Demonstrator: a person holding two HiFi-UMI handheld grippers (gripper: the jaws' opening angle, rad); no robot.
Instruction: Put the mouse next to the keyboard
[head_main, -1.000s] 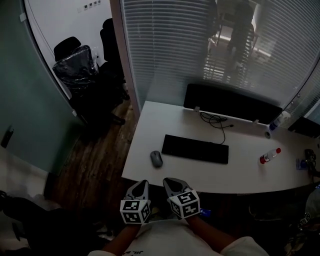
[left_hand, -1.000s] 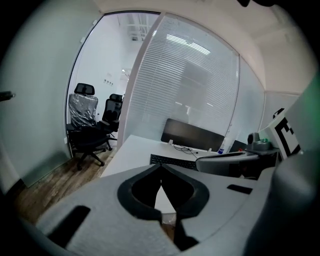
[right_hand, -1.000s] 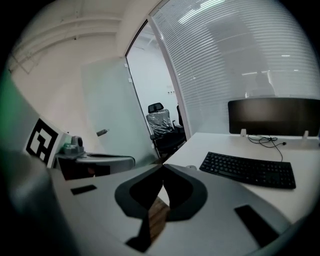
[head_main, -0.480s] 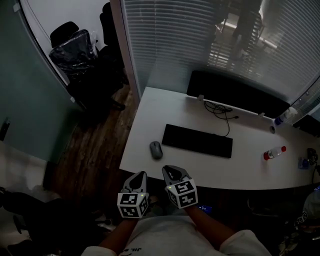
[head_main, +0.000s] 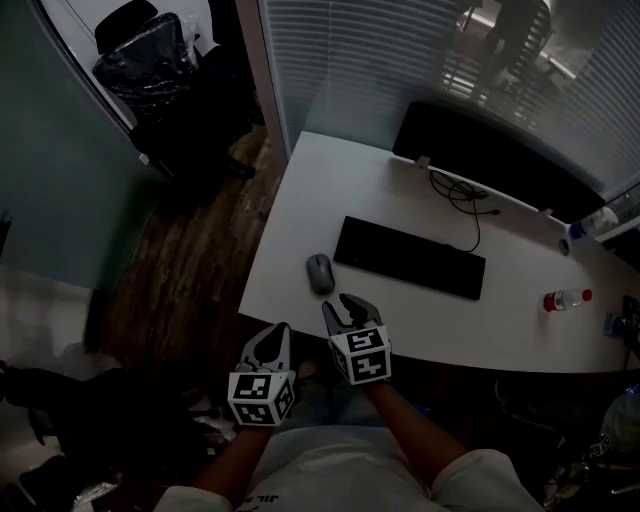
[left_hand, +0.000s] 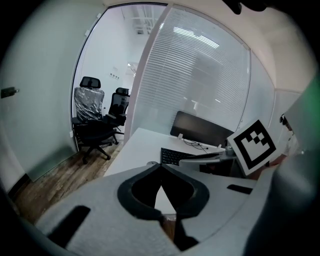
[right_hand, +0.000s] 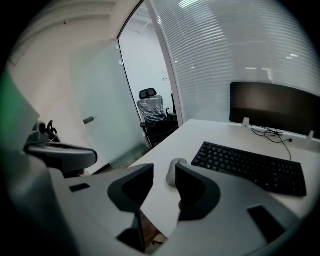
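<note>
A grey mouse (head_main: 319, 273) lies on the white desk (head_main: 400, 215), just left of the black keyboard (head_main: 409, 258). My right gripper (head_main: 351, 311) hovers at the desk's near edge, a little short of the mouse (right_hand: 175, 171); its jaws are opening and nothing is between them. My left gripper (head_main: 270, 349) hangs lower, off the desk over the floor, with its jaw tips touching and nothing held. In the right gripper view the keyboard (right_hand: 250, 166) stretches to the right.
A black monitor (head_main: 480, 145) stands at the desk's back with a cable (head_main: 462, 195) in front. A bottle with a red cap (head_main: 566, 299) lies at the right. Black office chairs (head_main: 150, 70) stand on the wooden floor at the far left, beside a glass partition (head_main: 330, 60).
Both grippers have moved forward, toward the desk's near edge. The right gripper's jaws, touching before, now stand slightly apart. The view has shifted closer to the desk.
</note>
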